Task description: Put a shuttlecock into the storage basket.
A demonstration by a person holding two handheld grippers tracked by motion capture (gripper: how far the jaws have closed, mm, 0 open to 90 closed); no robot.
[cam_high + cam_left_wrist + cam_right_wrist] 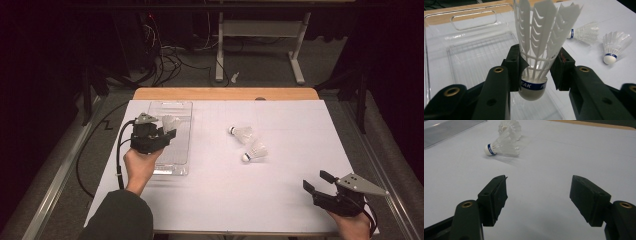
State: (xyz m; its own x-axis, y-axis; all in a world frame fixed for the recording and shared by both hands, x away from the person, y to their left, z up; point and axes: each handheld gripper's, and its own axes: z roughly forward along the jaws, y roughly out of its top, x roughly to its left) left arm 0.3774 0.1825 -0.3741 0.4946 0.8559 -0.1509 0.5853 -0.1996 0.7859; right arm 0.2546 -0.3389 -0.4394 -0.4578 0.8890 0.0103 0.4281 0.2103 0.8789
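While the high view gives the layout, with the left gripper [167, 131] over a clear tray [170, 172] at the table's [280, 200] left and the right gripper [318, 181] low at the right edge, the grip itself is hard to read from there. From that height the held shuttlecock [170, 121] is a pale blur at the jaw tips.

Seen from the left gripper view, the grip is plain: the two black jaws are clamped on the shuttlecock [536, 50] from both sides, just above its cork, pads pressing the lower skirt. It stands upright, cork down, feathers up, above the tray [471, 32], whose ribbed floor and handle slot at the far wall show behind it. A blue band around the cork carries white letters; "EAK" can be read at its left, the rest curving out of sight.

Two loose shuttlecocks [250, 142] lie on their sides near mid-table, close together, well apart from both grippers. In the left gripper view they [599, 40] lie beyond the right jaw, each with a blue band too small to read.

Looking along the right gripper [538, 192], its jaws stand wide apart with bare table between them. The nearer loose shuttlecock [502, 146] lies ahead, its band lettering unreadable, the other partly behind it.
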